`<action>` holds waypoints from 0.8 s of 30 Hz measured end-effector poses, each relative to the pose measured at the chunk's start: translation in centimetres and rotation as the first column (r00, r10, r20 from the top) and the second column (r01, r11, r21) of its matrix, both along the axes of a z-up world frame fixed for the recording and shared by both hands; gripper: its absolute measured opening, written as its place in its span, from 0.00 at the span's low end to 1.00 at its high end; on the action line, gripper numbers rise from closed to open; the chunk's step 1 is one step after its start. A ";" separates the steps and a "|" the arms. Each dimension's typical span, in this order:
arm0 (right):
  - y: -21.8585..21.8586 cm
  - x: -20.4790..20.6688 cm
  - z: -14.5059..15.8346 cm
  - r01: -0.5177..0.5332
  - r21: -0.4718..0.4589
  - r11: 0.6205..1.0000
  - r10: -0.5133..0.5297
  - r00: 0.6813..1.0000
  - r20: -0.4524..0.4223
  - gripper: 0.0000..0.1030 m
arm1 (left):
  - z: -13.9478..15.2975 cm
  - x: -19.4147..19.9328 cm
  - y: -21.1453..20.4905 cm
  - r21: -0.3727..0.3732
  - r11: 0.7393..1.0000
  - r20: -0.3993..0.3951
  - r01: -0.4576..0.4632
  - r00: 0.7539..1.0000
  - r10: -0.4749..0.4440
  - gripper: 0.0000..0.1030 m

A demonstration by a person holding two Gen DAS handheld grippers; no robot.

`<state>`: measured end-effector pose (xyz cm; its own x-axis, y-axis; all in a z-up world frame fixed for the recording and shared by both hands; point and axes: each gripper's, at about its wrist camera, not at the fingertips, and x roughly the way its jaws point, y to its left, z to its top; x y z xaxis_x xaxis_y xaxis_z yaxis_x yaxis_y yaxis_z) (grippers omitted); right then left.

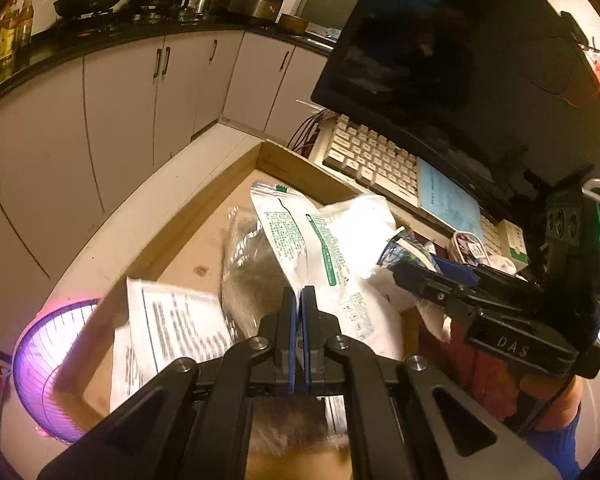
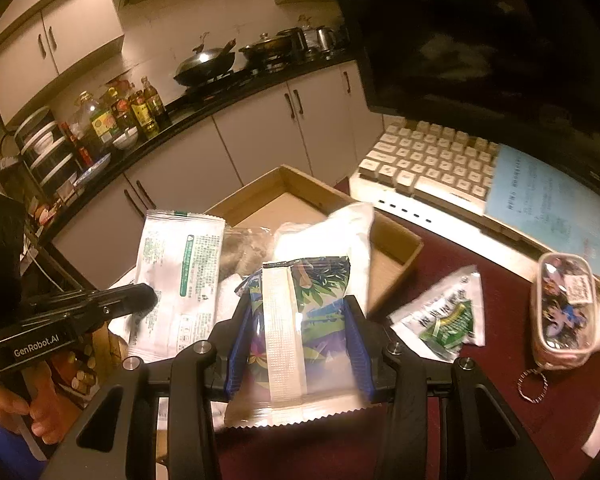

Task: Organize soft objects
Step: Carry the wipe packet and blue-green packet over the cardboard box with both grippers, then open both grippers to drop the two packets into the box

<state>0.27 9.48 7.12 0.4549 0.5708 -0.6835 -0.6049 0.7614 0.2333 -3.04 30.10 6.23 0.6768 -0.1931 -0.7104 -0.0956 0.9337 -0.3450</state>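
A flat white packet with green print [image 1: 300,236] [image 2: 180,272] stands lifted over the cardboard box [image 1: 268,160] [image 2: 400,240]. My left gripper [image 1: 299,292] [image 2: 148,296] is shut on its lower edge. My right gripper [image 2: 298,304] [image 1: 400,272] is shut on a glossy blue-green leaf-print packet [image 2: 320,292] [image 1: 404,252] with a white seam strip, held just in front of the box. Inside the box lie a white soft bundle [image 2: 340,236] [image 1: 360,224], a clear bag of grey-brown stuff [image 1: 248,264] [image 2: 240,248] and printed paper sheets [image 1: 180,320].
On the dark red table to the right lie a small green-and-white sachet [image 2: 440,316] and a clear cartoon-print pouch [image 2: 564,312] with a key ring. A keyboard [image 2: 428,160] with a blue note and a monitor [image 1: 440,60] stand behind. A glowing round heater [image 1: 52,360] sits at left.
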 end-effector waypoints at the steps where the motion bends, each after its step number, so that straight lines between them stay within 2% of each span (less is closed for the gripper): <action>1: 0.4 0.2 -0.1 -0.004 -0.004 1.000 0.004 1.000 -0.001 0.46 | -0.1 0.7 0.1 0.005 1.000 -0.011 -0.006 1.000 0.006 0.02; 9: 3.7 3.9 -0.5 -0.015 -0.030 0.999 0.014 1.000 -0.025 0.46 | -0.9 6.1 1.3 0.017 0.999 -0.105 -0.036 0.994 0.037 0.02; 15: 5.8 6.8 -0.8 -0.012 -0.054 0.998 0.010 0.999 -0.039 0.46 | -1.5 7.0 1.2 0.026 0.998 -0.150 -0.052 0.987 0.055 0.07; 18: 6.6 7.6 -1.3 -0.018 -0.061 0.998 0.015 0.999 -0.047 0.46 | -1.7 6.5 1.4 0.044 0.997 -0.156 -0.068 0.985 0.074 0.24; 20: 6.9 7.8 -1.6 -0.018 -0.058 0.998 0.015 0.999 -0.051 0.48 | -1.7 6.1 1.6 0.044 0.996 -0.151 -0.077 0.985 0.083 0.43; 21: 7.0 7.8 -1.7 -0.020 -0.054 0.998 0.018 0.999 -0.052 0.48 | -1.6 5.8 1.7 0.045 0.995 -0.149 -0.087 0.984 0.093 0.47; 23: 7.0 7.7 -1.7 -0.020 -0.042 0.999 0.018 0.999 -0.048 0.52 | -1.5 5.2 1.9 0.031 0.995 -0.139 -0.096 0.985 0.100 0.63; 24: 7.0 7.7 -1.6 -0.017 -0.037 0.999 0.015 0.999 -0.048 0.53 | -1.4 5.1 2.0 0.025 0.995 -0.135 -0.098 0.986 0.100 0.65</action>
